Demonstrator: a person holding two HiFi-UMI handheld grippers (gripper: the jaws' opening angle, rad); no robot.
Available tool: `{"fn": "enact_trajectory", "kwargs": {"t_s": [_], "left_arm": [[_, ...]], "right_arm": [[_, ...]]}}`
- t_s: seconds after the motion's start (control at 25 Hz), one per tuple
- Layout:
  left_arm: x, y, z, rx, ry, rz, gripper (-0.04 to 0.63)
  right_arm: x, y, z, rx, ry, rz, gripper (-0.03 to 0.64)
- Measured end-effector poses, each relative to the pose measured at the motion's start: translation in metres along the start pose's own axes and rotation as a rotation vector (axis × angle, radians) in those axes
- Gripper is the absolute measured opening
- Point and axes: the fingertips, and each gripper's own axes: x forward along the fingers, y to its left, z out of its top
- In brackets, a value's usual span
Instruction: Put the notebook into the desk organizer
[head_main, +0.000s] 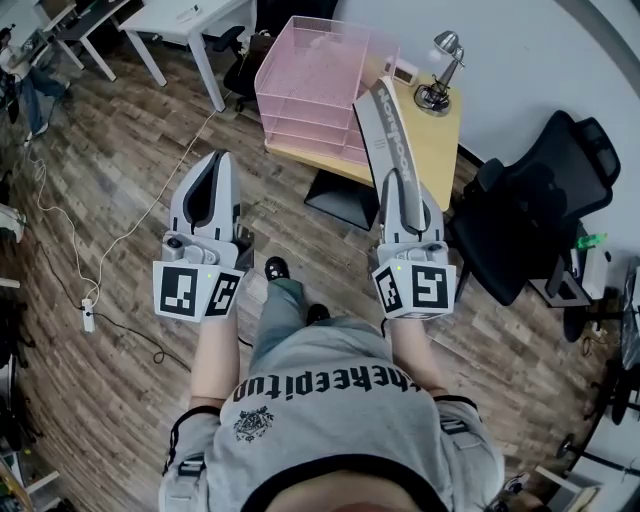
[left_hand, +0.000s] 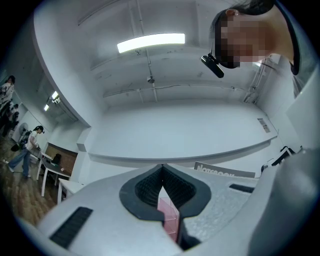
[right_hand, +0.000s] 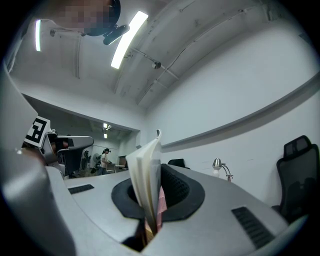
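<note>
Desk organizer (head_main: 310, 70): on desk (head_main: 437, 150), left half.
Lamp (head_main: 440, 75): on desk, right of organizer.
Notebook (head_main: 380, 125): between jaws of right gripper (head_main: 398, 182), just before organizer's right edge.
Left gripper (head_main: 213, 165): left of notebook, over floor (head_main: 120, 200).
Office chair (head_main: 545, 195): right of desk.
Table (head_main: 185, 18): behind, far left.

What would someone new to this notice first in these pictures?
The grey notebook stands out first, sticking out ahead of the right gripper, which is shut on it near the middle of the head view. Just beyond it, a pink desk organizer of stacked trays sits on a wooden desk. The left gripper, at the left, is shut and holds nothing.
</note>
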Motion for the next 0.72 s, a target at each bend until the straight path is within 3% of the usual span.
{"fn": "enact_trajectory", "kwargs": {"t_s": [0.72], "left_arm": [[0.094,0.096,-0.035,-0.043,-0.004,-0.062,0.003]], "right_arm": [[0.125,0.007,-0.017,-0.030,0.005,-0.064,0.011]]}}
